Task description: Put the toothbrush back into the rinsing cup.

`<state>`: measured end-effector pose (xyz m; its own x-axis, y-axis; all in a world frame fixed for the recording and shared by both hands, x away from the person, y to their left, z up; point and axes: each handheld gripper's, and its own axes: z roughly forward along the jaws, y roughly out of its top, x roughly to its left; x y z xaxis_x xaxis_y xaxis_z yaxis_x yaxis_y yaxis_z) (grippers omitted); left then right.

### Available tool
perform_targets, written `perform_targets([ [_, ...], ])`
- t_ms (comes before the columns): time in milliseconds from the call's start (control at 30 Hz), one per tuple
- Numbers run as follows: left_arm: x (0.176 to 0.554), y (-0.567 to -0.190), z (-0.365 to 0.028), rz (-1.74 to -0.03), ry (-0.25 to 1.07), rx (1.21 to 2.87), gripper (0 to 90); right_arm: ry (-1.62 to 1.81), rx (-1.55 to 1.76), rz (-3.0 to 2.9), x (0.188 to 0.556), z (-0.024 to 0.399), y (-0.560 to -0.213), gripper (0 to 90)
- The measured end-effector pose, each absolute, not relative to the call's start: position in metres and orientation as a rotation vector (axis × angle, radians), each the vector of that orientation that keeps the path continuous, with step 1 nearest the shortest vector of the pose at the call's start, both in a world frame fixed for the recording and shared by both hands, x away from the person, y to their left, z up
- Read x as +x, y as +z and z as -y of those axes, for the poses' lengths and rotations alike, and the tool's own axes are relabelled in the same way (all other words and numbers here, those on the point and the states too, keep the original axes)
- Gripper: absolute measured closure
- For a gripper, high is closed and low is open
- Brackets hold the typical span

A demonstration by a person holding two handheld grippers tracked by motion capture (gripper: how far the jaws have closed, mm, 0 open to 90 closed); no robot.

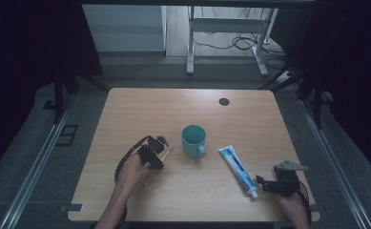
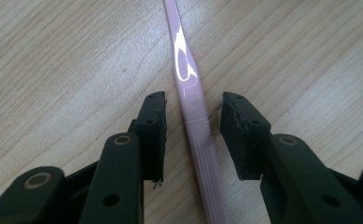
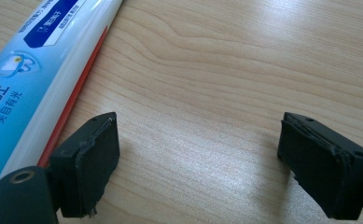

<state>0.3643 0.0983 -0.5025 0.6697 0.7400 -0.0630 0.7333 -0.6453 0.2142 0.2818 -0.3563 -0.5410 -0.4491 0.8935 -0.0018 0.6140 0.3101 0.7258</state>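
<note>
A pale pink toothbrush (image 2: pixel 188 74) lies flat on the wooden table (image 1: pixel 140 109), and its head (image 1: pixel 170 149) points toward a teal mug (image 1: pixel 193 140). My left gripper (image 2: pixel 194 100) straddles the handle with a pad on each side. A gap shows between each pad and the handle, so it is open. In the high view that gripper (image 1: pixel 157 153) sits left of the mug. A blue and white toothpaste tube (image 1: pixel 238 169) lies right of the mug. My right gripper (image 3: pixel 198 126) rests open over bare wood, with the tube (image 3: pixel 34 70) just outside one jaw.
The table has a dark round cable hole (image 1: pixel 224 101) at the back right. Beyond the far edge there are metal desk legs and loose cables on the floor. Dark frame rails run along both sides.
</note>
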Motion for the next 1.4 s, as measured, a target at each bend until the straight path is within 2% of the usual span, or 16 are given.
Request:
perform_targets([
  [267, 0.369, -0.502, -0.091, -1.198, 0.061, 2.690, 62.7, 0.935, 1.343, -2.177, 0.282, 0.356, -0.541, 12.3],
  [533, 0.378, -0.500, -0.085, -1.260, 0.016, 2.730, 77.4, 0.935, 1.341, -2.177, 0.282, 0.356, -0.541, 12.2],
  [900, 0.377, -0.500, -0.085, -1.239, 0.002, 2.740, 78.7, 0.935, 1.341, -2.177, 0.282, 0.356, -0.541, 12.2],
  [1400, 0.376, -0.485, -0.096, -1.215, 0.046, 2.619, 78.7, 0.935, 1.341, -2.177, 0.282, 0.356, -0.541, 12.2],
])
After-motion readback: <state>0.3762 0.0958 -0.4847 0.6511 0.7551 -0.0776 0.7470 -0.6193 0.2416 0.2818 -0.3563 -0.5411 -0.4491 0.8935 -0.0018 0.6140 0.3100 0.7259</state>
